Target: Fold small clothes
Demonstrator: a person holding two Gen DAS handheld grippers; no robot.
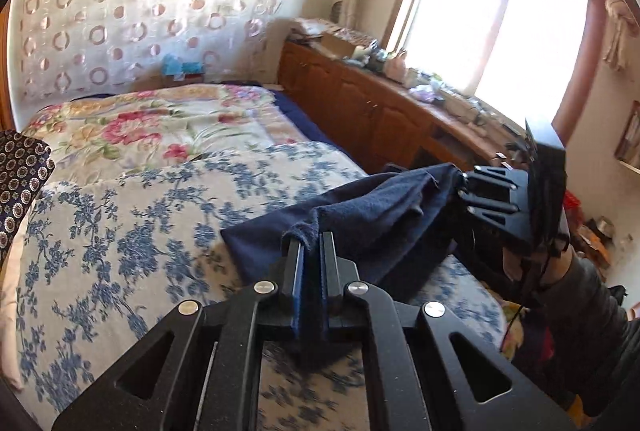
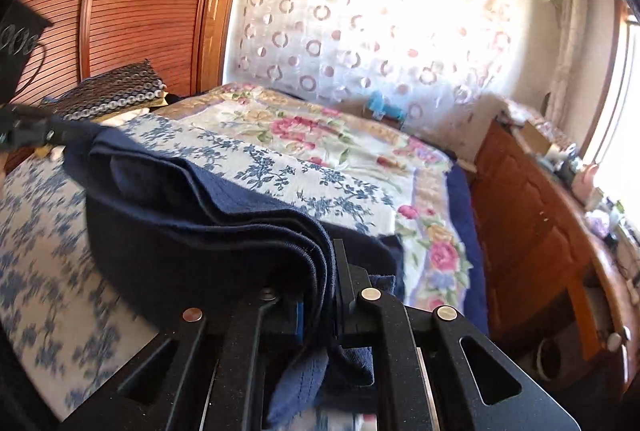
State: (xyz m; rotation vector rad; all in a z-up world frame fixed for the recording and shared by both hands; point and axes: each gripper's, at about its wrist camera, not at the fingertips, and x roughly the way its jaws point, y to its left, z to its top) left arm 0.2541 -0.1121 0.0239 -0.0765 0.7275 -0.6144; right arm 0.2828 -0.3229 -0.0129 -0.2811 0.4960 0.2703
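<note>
I hold the navy garment [image 1: 360, 207] stretched above the bed [image 1: 120, 231], so it hangs flat for folding; my left gripper [image 1: 311, 243] pinches one end, jaws pressed together; my right gripper [image 2: 320, 271] clamps the bunched layers opposite.

A small navy-blue garment [image 1: 372, 215] of soft knit cloth is held stretched above the blue-flowered bedspread [image 1: 132, 231], gathered into several long parallel folds. One bunched end is seen pinched at the near side of the bedspread, the other end towards the bedspread's window-side edge. In the right wrist view the garment [image 2: 192, 227] is shown as stacked layers with stitched hems, sagging in the middle towards the bedspread [image 2: 48, 271]; whether it touches cannot be told.
</note>
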